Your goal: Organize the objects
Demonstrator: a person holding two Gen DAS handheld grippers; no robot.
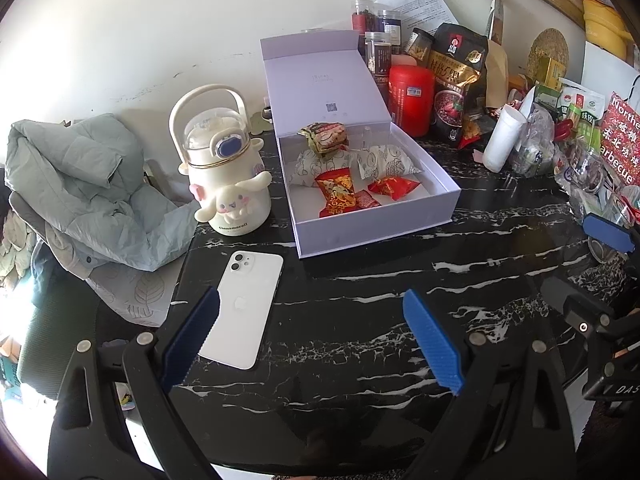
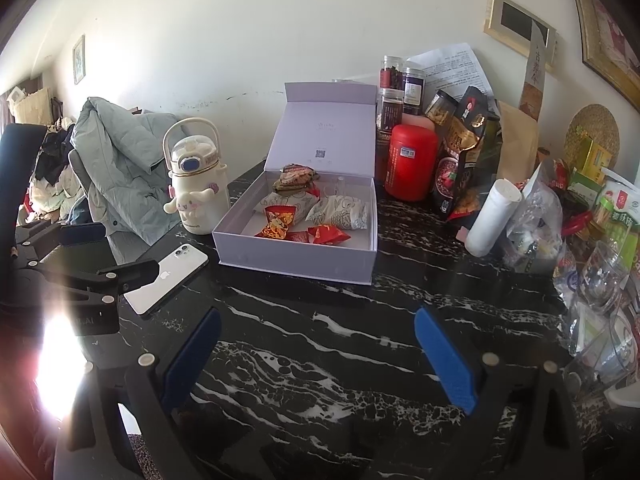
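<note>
Open lavender cardboard gift box (image 1: 362,184), lid raised, near the back of a black white-veined marble table (image 1: 360,320), holding crinkly red candy wrappers (image 1: 335,192) and pale printed pouches (image 1: 386,162). Just left: glossy cream Cinnamoroll bottle (image 1: 224,168), then a white iPhone (image 1: 244,304) face down. Behind: red canister (image 1: 412,98), snack bags, white wall. Left gripper (image 1: 312,340) and right gripper (image 2: 316,354) spread wide, empty, above bare marble.

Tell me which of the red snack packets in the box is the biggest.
The red-and-gold packet at the left of the box, standing partly upright. The other two red ones, beside it on its right, are smaller and lie flat.
</note>
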